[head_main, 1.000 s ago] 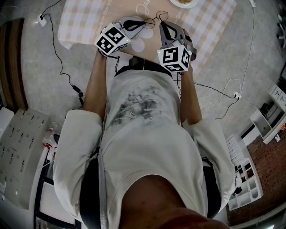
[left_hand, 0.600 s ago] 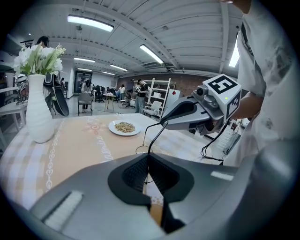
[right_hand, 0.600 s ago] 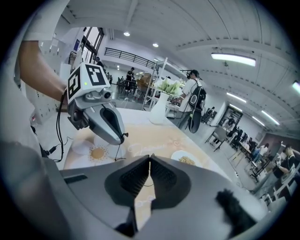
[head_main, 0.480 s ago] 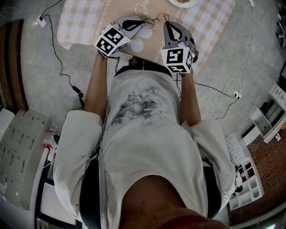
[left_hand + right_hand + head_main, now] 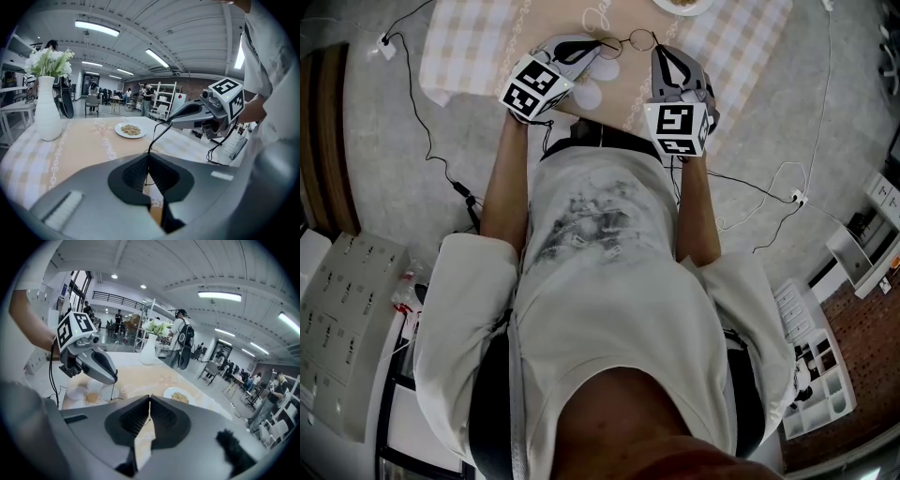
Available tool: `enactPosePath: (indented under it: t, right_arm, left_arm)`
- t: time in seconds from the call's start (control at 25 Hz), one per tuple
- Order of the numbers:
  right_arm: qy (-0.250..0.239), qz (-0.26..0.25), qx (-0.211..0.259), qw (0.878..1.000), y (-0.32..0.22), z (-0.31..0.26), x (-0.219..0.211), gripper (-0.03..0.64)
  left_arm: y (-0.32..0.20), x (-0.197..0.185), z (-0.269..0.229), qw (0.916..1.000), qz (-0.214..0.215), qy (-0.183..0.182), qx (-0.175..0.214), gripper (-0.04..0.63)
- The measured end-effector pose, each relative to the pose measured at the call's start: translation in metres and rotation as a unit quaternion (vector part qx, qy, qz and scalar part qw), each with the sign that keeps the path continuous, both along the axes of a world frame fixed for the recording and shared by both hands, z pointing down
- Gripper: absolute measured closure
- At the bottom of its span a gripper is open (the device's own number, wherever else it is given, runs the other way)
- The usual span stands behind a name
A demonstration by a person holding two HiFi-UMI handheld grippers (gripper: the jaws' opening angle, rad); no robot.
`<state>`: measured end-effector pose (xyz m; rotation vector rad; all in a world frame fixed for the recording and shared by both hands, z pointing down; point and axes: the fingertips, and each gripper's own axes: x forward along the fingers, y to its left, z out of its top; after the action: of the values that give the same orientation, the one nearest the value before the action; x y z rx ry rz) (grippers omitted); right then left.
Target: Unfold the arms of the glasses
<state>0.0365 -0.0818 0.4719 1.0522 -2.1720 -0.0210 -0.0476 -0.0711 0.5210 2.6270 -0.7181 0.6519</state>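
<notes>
A white plate (image 5: 118,130) sits on the worktop (image 5: 487,37). It has a small pile of brown crumbly food (image 5: 131,130) on it. A tall white vase (image 5: 47,115) stands near the far edge of the worktop. White flowers (image 5: 47,61) are in it.

The left claw (image 5: 149,161) is pinched tight. A thin black wire of the glasses (image 5: 639,39) runs between its two jaws. The right claw (image 5: 150,409) is pinched tight too, on another thin bit of the glasses. The glasses hang between the two claw tips, above the checked cloth (image 5: 741,47). The left claw is at one end and the right claw is at the other. The plate is well apart from them, farther back on the worktop.

The head view cuts off most of the plate at its top edge. The person's body fills much of that view. The glasses are very thin, so they are hard to see in both gripper views. I cannot tell how far their arms are folded out.
</notes>
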Motion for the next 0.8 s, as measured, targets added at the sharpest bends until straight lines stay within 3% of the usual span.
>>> enactPosePath:
  t: [0.8]
  right_arm:
    - [-0.036,0.056,-0.008,0.998,-0.001,-0.002,0.021,0.595]
  left_arm:
    - [-0.005,-0.006,-0.002,0.9996,-0.028,0.005,0.004,0.583]
